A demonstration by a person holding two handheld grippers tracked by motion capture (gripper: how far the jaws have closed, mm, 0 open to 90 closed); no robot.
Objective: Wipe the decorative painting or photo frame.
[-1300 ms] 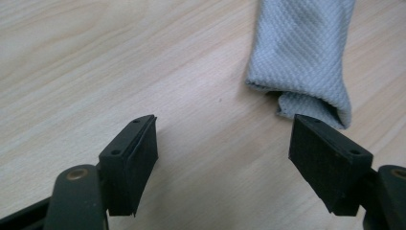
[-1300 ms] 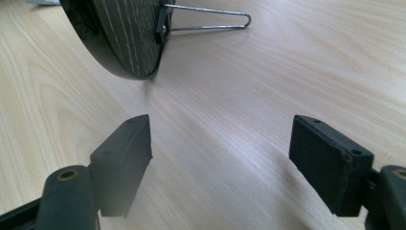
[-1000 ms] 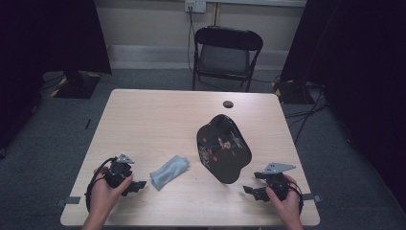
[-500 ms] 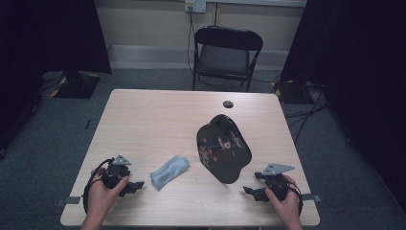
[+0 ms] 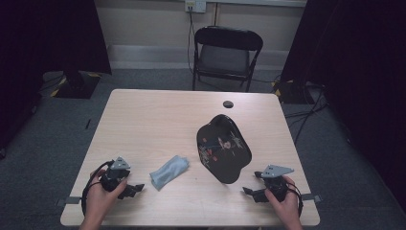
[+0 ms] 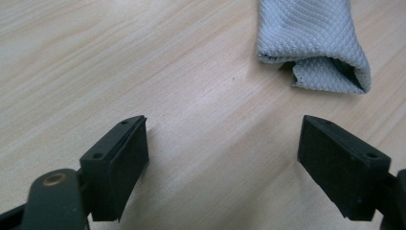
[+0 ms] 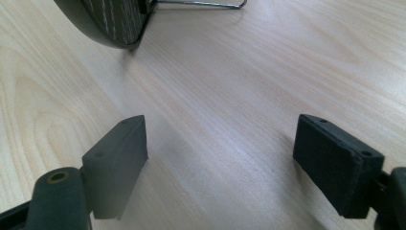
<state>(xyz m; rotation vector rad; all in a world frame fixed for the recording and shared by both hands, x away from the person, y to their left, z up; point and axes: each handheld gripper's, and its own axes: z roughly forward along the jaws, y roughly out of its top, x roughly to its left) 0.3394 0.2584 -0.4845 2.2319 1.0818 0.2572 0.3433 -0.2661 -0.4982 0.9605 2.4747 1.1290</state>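
A dim room with a folding chair (image 5: 227,55) surrounds the pale wooden table (image 5: 158,120). On it a black decorated plate (image 5: 222,147) leans on a wire stand, and a nudge could topple it. The folded grey cloth (image 5: 168,171) lies near the left gripper (image 5: 135,189), whose wide jaws have just been opening with nothing between them; a shallow pinch might catch only one layer. The right gripper (image 5: 249,192) is also wide and empty.

So there's a small folded light-grey cloth (image 5: 169,171) with a waffle-ish weave lying flat near the front edge, and a black painted plate (image 5: 223,147) propped up tilted on a wire stand.
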